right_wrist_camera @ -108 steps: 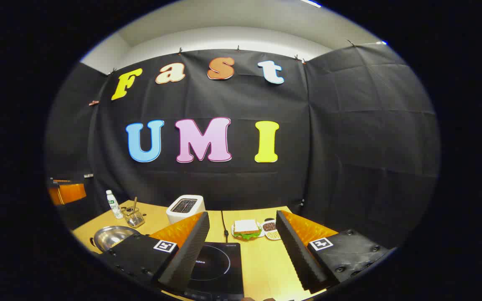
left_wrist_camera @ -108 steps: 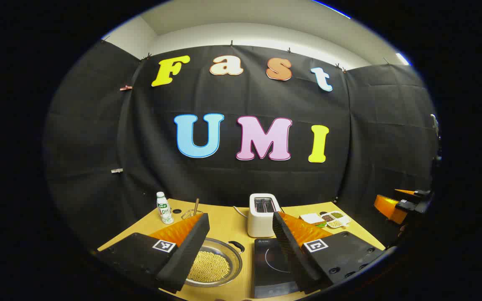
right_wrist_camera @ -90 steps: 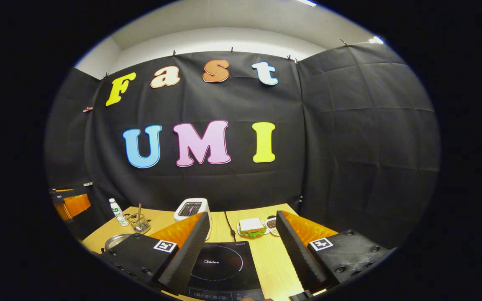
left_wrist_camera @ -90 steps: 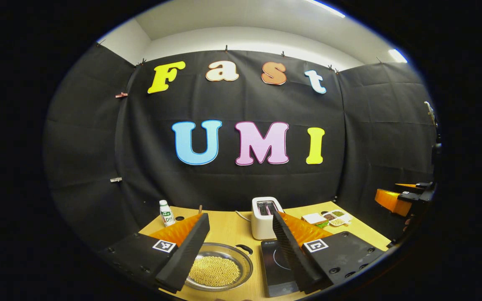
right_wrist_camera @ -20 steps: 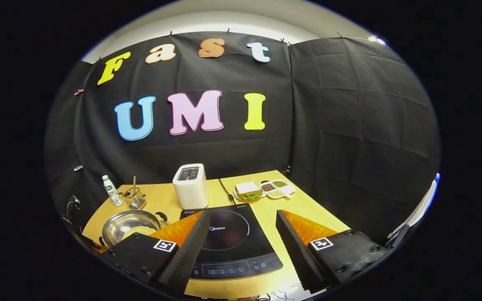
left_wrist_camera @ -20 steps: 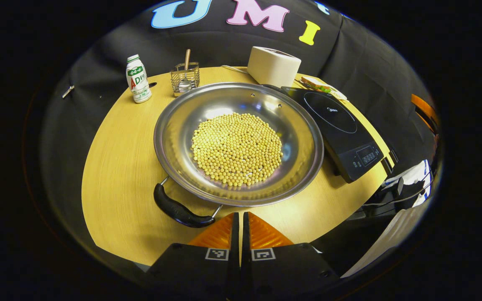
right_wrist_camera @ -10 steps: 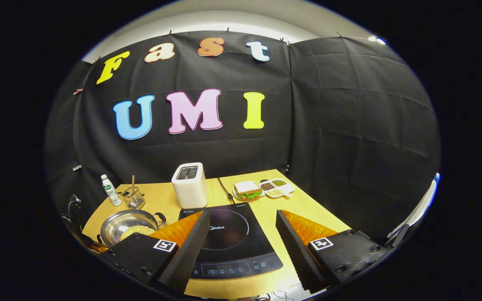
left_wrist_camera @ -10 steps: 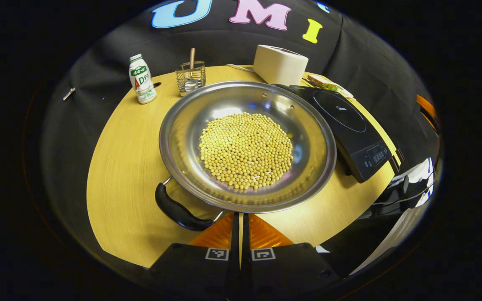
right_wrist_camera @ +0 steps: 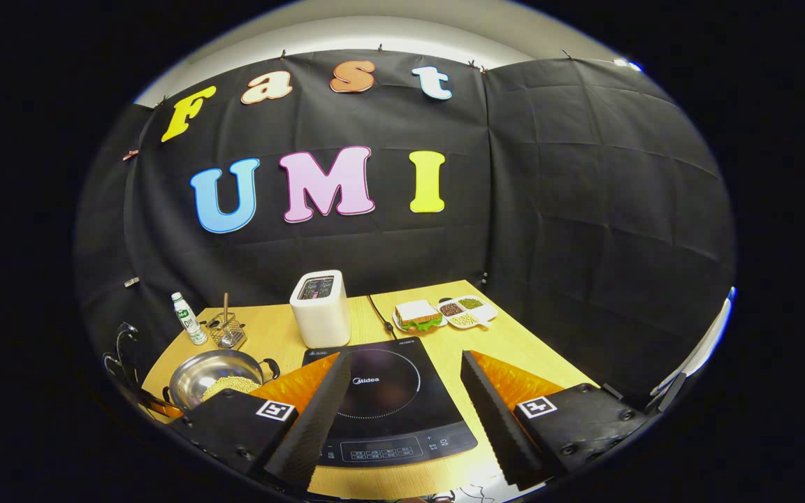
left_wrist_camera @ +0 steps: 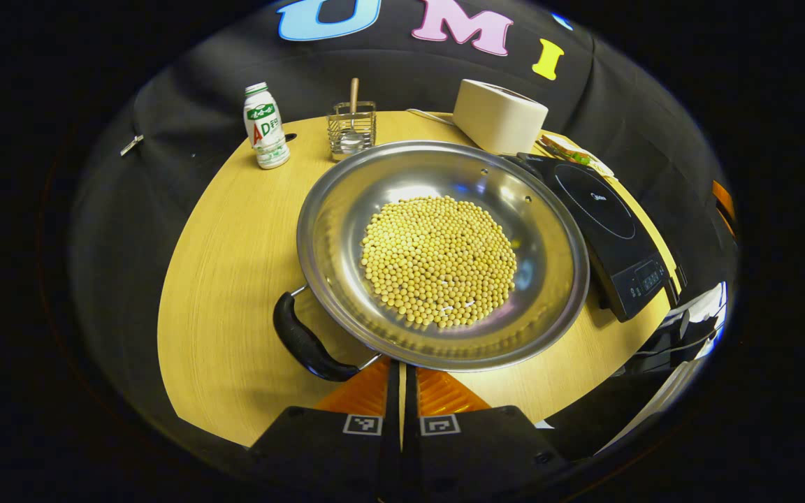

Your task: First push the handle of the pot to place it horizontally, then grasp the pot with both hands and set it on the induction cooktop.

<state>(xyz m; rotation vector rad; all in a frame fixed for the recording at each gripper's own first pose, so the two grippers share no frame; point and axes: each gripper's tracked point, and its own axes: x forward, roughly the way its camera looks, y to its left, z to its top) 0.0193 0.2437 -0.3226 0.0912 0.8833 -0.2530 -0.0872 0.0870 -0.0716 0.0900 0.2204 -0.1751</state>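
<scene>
A wide steel pot (left_wrist_camera: 336, 209) holding yellow soybeans (left_wrist_camera: 439, 260) stands on the wooden table (left_wrist_camera: 228, 279). Its black near handle (left_wrist_camera: 303, 342) points to the lower left of the left gripper view; the far handle (left_wrist_camera: 523, 161) lies against the black induction cooktop (left_wrist_camera: 605, 209). My left gripper (left_wrist_camera: 401, 365) is shut with nothing in it, its tips at the pot's near rim just right of the near handle. In the right gripper view my right gripper (right_wrist_camera: 406, 360) hangs open above the cooktop (right_wrist_camera: 381, 398), with the pot (right_wrist_camera: 210, 377) off to the left.
A white toaster (right_wrist_camera: 318, 307) stands behind the cooktop, its cord running back. A small bottle (left_wrist_camera: 264, 126) and a wire basket with a spoon (left_wrist_camera: 351, 129) sit at the table's far left. A sandwich plate (right_wrist_camera: 416, 316) and a divided dish (right_wrist_camera: 467, 311) are at the far right.
The left gripper shut and dropped to the pot's near rim. Over the last second the pot has slid right and up in its view. The right gripper has barely moved.
</scene>
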